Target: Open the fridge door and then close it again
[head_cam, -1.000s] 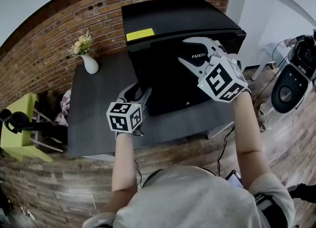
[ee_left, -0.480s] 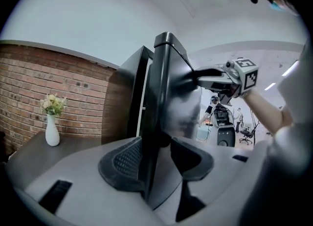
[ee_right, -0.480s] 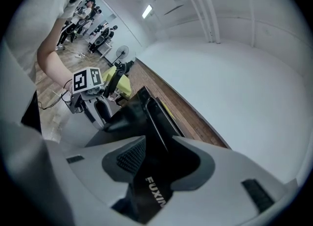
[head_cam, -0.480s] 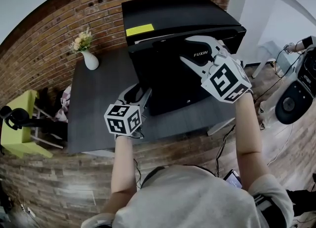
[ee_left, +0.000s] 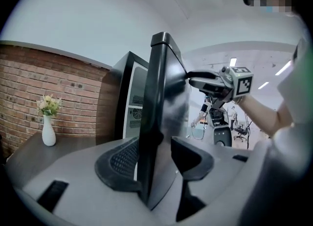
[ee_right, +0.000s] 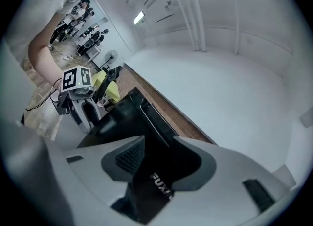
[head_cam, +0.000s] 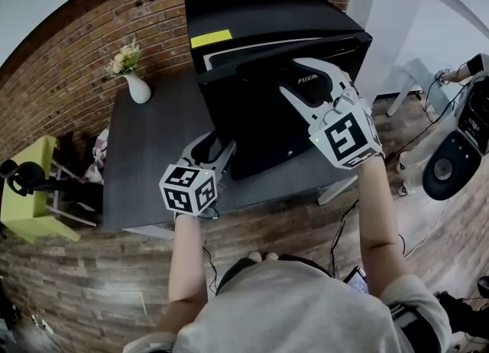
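A black mini fridge (head_cam: 267,15) stands on a dark grey table (head_cam: 145,153), its door (head_cam: 260,114) ajar so the pale inner rim shows. My left gripper (head_cam: 218,145) is shut on the door's lower left edge. In the left gripper view the door (ee_left: 161,98) runs between my left gripper's (ee_left: 156,146) two pads. My right gripper (head_cam: 294,76) straddles the door's top edge by the white lettering. In the right gripper view my right gripper (ee_right: 156,156) has the door (ee_right: 132,117) between its pads, which still touch it as the jaws ease slightly wider.
A white vase of flowers (head_cam: 137,88) stands at the table's far left against the brick wall. A yellow-green chair (head_cam: 23,206) is on the floor to the left. A white wheeled machine (head_cam: 458,145) and cables lie on the floor to the right.
The fridge door has swung further out from the cabinet and the gap at its top has widened. Both grippers have come toward me with it.
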The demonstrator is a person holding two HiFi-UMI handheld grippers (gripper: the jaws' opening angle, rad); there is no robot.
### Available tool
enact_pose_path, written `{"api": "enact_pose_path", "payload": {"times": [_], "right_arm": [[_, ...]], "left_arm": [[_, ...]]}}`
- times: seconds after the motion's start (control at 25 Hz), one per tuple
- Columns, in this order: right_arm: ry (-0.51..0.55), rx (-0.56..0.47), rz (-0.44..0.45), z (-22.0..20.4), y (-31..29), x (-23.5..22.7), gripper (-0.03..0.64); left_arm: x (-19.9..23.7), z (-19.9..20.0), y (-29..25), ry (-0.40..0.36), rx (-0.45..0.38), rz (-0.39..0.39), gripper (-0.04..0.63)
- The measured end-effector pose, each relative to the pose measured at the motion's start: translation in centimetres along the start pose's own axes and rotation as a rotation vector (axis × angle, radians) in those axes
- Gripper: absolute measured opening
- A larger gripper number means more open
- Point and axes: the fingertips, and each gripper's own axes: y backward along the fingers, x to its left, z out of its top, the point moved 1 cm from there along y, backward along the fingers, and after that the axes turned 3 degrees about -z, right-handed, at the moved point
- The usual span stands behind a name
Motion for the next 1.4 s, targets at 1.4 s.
{"api": "enact_pose_path", "payload": {"times": [1.4], "right_arm": [[-0.467, 0.071, -0.068, -3.4, 9.9, 10.9, 0.147]], "left_arm": [[-10.2, -3.1, 3.7, -0.038, 0.000, -0.224, 0.129]]}}
